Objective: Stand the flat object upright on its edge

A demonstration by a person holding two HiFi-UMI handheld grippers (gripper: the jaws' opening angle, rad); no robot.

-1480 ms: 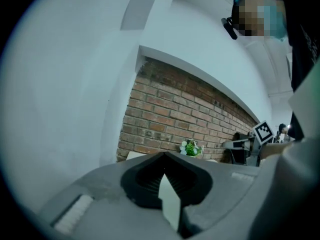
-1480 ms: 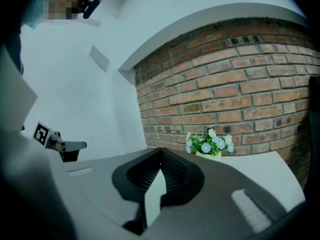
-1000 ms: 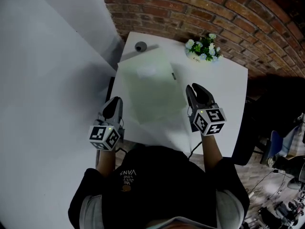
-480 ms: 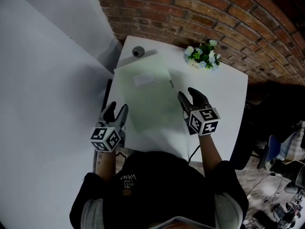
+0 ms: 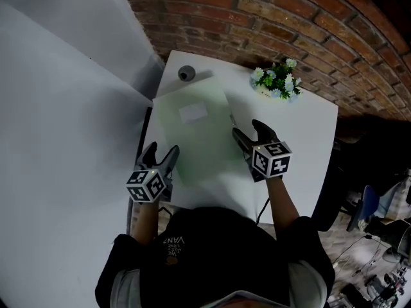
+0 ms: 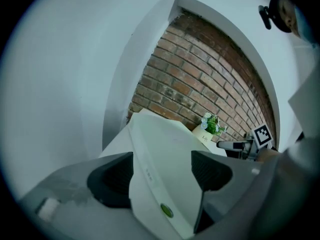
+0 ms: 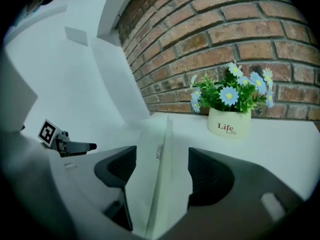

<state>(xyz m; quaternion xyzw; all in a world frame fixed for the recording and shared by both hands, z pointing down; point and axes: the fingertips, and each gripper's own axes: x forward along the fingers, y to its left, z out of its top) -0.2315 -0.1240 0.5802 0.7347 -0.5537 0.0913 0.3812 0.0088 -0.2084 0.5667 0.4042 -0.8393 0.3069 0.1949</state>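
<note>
The flat object is a pale, thin box [image 5: 196, 130] with a small white label, lying broad face up on the white table [image 5: 302, 146]. My left gripper [image 5: 160, 156] is at its near left edge and my right gripper [image 5: 250, 135] at its right edge. Both have just been opening. In the left gripper view the box [image 6: 165, 149] edge runs between the wide jaws of the left gripper [image 6: 162, 168], the pads apart from it. In the right gripper view the box [image 7: 155, 184] rim sits likewise inside the right gripper [image 7: 162, 174], untouched.
A small pot of flowers [image 5: 276, 81] stands at the table's far right by the brick wall [image 5: 270, 18]. A small grey round object [image 5: 187, 74] sits at the far left corner. A white wall panel [image 5: 64, 108] borders the table's left side.
Both grippers have come down and their jaws have spread from nearly shut to wide. The box has sunk with them towards the table and is let go.
</note>
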